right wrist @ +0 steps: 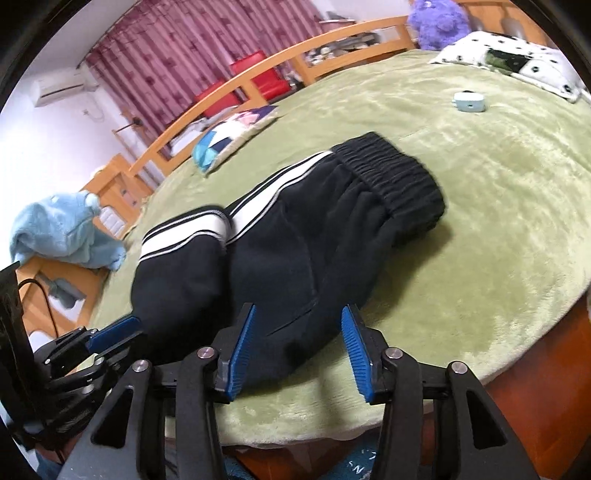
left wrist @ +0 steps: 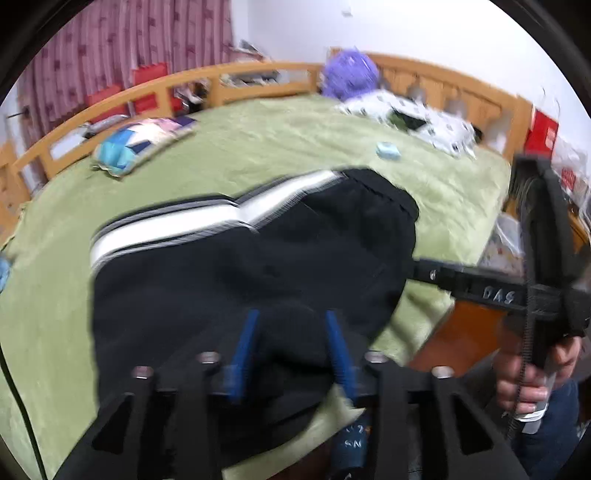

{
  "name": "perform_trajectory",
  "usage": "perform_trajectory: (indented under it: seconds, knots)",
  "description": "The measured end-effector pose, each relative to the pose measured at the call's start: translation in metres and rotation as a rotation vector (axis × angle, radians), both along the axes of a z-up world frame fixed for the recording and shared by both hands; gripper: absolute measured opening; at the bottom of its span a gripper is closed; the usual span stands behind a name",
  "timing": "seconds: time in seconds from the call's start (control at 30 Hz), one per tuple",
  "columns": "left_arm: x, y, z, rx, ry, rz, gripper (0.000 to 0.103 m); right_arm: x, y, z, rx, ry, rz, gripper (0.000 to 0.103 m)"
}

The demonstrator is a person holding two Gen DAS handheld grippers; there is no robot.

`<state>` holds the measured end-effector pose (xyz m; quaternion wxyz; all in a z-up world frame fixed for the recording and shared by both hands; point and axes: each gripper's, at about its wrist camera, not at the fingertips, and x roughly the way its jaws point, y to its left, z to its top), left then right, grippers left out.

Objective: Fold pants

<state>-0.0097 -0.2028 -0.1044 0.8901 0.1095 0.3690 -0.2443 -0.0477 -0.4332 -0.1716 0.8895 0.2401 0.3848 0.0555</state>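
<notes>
Black pants [right wrist: 295, 251] with a white side stripe lie folded over on the green blanket, waistband at the far right. They also show in the left wrist view [left wrist: 240, 280]. My right gripper [right wrist: 299, 332] is open, its blue pads either side of the near edge of the pants, just above the cloth. My left gripper [left wrist: 291, 332] is open over the near fold of the pants; it also shows in the right wrist view [right wrist: 110, 332] at the lower left. The right gripper's body [left wrist: 535, 288] shows at the right of the left wrist view, held by a hand.
The green blanket [right wrist: 480, 221] covers a bed with a wooden rail [right wrist: 258, 74]. On it lie a patchwork pillow [right wrist: 229, 136], a small light-blue box [right wrist: 469, 101], a spotted pillow [right wrist: 517, 62] and a purple plush [right wrist: 436, 22]. A blue plush [right wrist: 62, 236] lies at the left edge.
</notes>
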Motion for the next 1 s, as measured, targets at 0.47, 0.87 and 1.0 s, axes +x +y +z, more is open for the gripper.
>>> perform_trajectory:
  seconds: [0.47,0.87,1.0]
  knots:
    - [-0.006,0.141,-0.009,-0.142,0.067,0.327,0.063,0.06,0.086,-0.04,0.294,0.108,0.191,0.055]
    - [-0.005,0.155,-0.015,-0.139,0.096,0.322,0.063,0.084,0.067,0.076,-0.023,-0.092,0.196,0.019]
    - [-0.001,0.146,-0.011,-0.142,0.087,0.308,0.063,0.082,0.002,0.097,-0.157,-0.131,0.059,0.019]
